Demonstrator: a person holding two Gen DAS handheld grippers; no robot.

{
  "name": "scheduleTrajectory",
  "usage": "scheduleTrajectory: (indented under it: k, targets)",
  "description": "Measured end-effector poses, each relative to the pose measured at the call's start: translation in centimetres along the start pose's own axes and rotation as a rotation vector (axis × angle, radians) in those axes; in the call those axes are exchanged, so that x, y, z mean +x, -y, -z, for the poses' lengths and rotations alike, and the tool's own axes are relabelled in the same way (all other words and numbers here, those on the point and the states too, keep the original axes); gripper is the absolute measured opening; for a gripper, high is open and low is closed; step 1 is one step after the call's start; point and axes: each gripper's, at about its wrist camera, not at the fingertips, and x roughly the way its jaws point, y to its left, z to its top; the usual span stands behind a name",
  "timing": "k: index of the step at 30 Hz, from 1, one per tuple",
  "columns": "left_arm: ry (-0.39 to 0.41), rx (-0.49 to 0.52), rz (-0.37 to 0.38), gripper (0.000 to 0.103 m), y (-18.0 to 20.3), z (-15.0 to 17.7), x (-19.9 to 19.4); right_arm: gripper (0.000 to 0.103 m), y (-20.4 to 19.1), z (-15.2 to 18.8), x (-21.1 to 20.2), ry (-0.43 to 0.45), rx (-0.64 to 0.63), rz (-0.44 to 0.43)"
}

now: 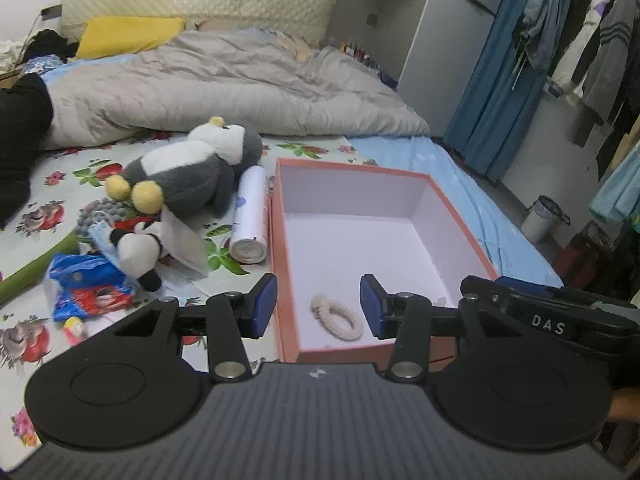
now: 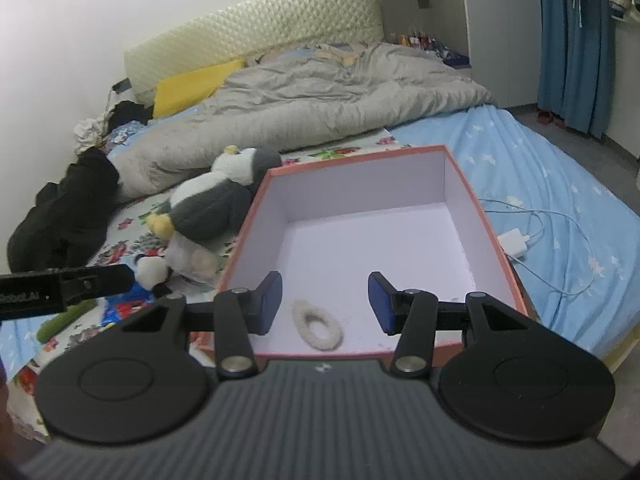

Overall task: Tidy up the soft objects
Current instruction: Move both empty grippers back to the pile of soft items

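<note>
Clutter lies on the left of the bed [image 1: 460, 160]: a blue packet [image 1: 90, 280] at the near left, a small black and white soft toy [image 1: 138, 248] just right of it, and a bigger grey and white penguin toy [image 1: 192, 168] farther back, lying on its side. Right of the penguin a white can [image 1: 251, 216] lies beside the left wall of a pink box [image 1: 280, 264] with a white inside. A fluffy cream hair tie [image 1: 338, 316] lies flat on the box floor at the near left corner, alone in there. A grey quilt [image 1: 224, 80] is bunched at the far end of the bed, with a yellow pillow [image 1: 128, 34] behind it. A white charger [image 2: 514, 240] and its cable lie on the blue sheet just right of the box. The left tool [image 1: 318, 306] hangs above the near edge of the box, its blue pads parted about halfway with nothing gripped; the hair tie shows below the gap. The right tool [image 2: 324, 304] is parted the same and empty, over the same corner
</note>
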Motion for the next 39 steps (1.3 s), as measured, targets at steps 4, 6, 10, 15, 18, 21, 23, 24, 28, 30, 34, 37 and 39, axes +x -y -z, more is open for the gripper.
scheduleTrajectory:
  k: [4, 6, 10, 15, 18, 21, 23, 24, 28, 30, 34, 37, 39]
  targets:
    - [0.018, -0.001, -0.011, 0.052, -0.7, 1.7, -2.2, 0.051, -1.7, 1.3, -1.4, 0.018, -0.033, -0.025]
    - [0.021, -0.005, -0.020, 0.052, -1.1, 2.7, -3.1, 0.051, -2.5, 2.1, -1.6, 0.010, -0.039, -0.027]
    - [0.030, -0.024, -0.030, 0.052, -2.4, 4.3, -5.1, 0.051, -4.0, 3.5, -2.2, 0.005, -0.049, -0.052]
    - [0.046, -0.054, -0.056, 0.052, -4.2, 6.0, -7.4, 0.051, -6.3, 5.3, -2.8, 0.000, -0.070, -0.082]
    - [0.057, -0.070, -0.074, 0.052, -5.2, 6.9, -8.6, 0.051, -7.5, 6.0, -3.1, 0.000, -0.090, -0.107]
    - [0.072, -0.081, -0.097, 0.052, -6.2, 7.8, -9.8, 0.051, -8.6, 6.8, -3.7, 0.015, -0.129, -0.120]
    - [0.081, -0.083, -0.116, 0.052, -6.7, 8.5, -10.5, 0.051, -9.2, 7.2, -3.8, 0.013, -0.141, -0.135]
    - [0.084, -0.085, -0.125, 0.052, -7.0, 8.7, -10.8, 0.051, -9.4, 7.4, -3.9, 0.014, -0.141, -0.146]
    - [0.102, -0.104, -0.149, 0.052, -8.2, 10.2, -11.9, 0.051, -10.5, 8.4, -3.9, 0.015, -0.147, -0.175]
    - [0.115, -0.111, -0.161, 0.052, -8.8, 10.9, -12.3, 0.051, -11.2, 9.0, -3.8, 0.016, -0.161, -0.195]
    - [0.118, -0.134, -0.185, 0.052, -10.0, 12.3, -12.9, 0.051, -12.5, 10.1, -3.7, 0.015, -0.189, -0.218]
    - [0.102, -0.167, -0.188, 0.052, -11.2, 13.1, -12.8, 0.051, -13.4, 10.6, -3.6, -0.002, -0.205, -0.232]
    - [0.089, -0.173, -0.193, 0.052, -12.1, 13.4, -12.3, 0.051, -13.9, 10.8, -3.0, -0.013, -0.210, -0.230]
